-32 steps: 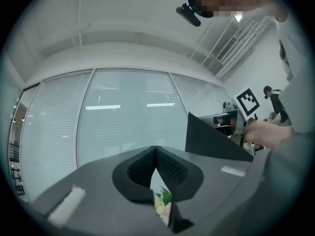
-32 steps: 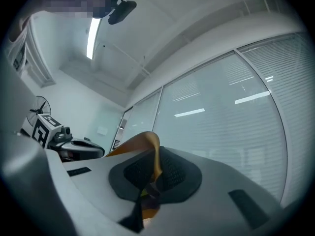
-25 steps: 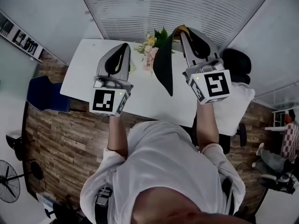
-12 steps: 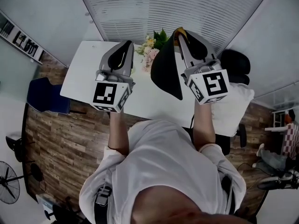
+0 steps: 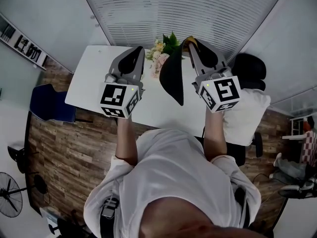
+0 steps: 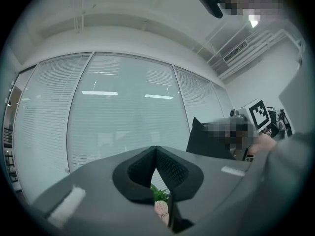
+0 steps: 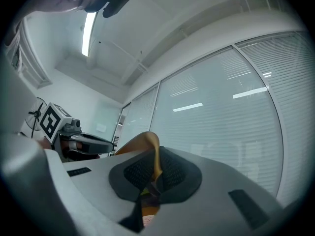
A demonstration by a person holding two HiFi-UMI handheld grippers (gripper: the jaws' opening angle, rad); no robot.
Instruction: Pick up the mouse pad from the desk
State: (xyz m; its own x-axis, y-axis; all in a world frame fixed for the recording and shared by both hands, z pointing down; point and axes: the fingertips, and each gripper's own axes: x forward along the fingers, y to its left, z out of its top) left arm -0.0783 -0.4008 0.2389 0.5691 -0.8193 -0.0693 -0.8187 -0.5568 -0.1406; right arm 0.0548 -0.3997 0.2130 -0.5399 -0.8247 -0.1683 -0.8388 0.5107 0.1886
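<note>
Over the far edge of the counter [image 5: 99, 76], my right tool [image 5: 190, 40] is pinched narrow on the mouse pad [image 5: 173, 76], which hangs limp just beside the flowers [image 5: 161, 51], while my left tool [image 5: 140, 49], jaws pressed together on nothing, hovers on their other side.

Black mouse pad [image 5: 173, 78], tan-yellow on the underside. White desk [image 5: 91, 81]. Grey left gripper [image 5: 137, 49] and right gripper [image 5: 191, 39], with black mesh-textured pads [image 7: 135, 173] and white cubes [image 5: 118, 99] bearing black square markers. Pink and pale yellow flowers [image 5: 159, 58] among green leaves [image 5: 172, 37]. Brown floor [image 5: 64, 148] in a wood-plank pattern. Blue chair [image 5: 45, 102]. White blinds [image 5: 168, 9], finely lined across. White shirt [image 5: 173, 182].
</note>
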